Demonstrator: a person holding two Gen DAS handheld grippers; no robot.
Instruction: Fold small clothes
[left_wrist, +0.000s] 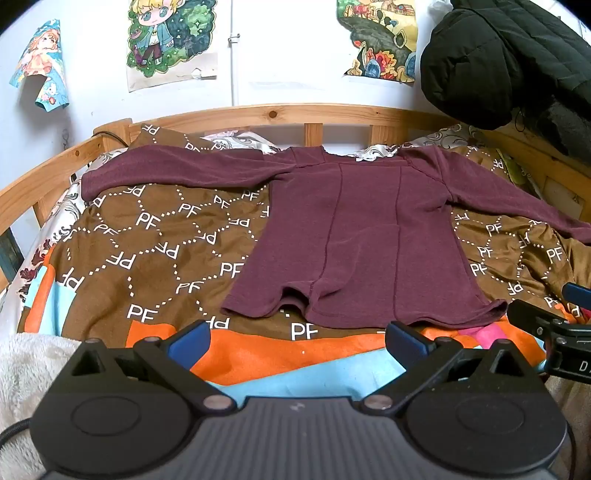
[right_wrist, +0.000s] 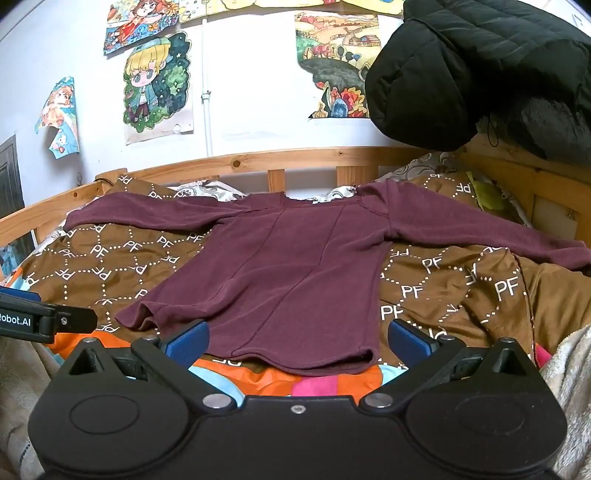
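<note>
A maroon long-sleeved top (left_wrist: 362, 240) lies flat on the brown patterned bedspread (left_wrist: 159, 251), both sleeves stretched out sideways and its hem toward me. My left gripper (left_wrist: 299, 341) hovers just short of the hem, open, nothing between its blue pads. In the right wrist view the same maroon top (right_wrist: 288, 273) fills the middle, and my right gripper (right_wrist: 297, 341) stands open just in front of the hem's right part, holding nothing. Each gripper shows at the edge of the other's view: the right one (left_wrist: 554, 325), the left one (right_wrist: 48, 319).
A wooden bed rail (left_wrist: 273, 112) runs behind the top, against a wall with drawings. A black puffy jacket (left_wrist: 509, 59) hangs at the upper right. A fluffy white blanket (left_wrist: 26, 369) lies at the near left, another pale blanket (right_wrist: 569, 380) at the near right.
</note>
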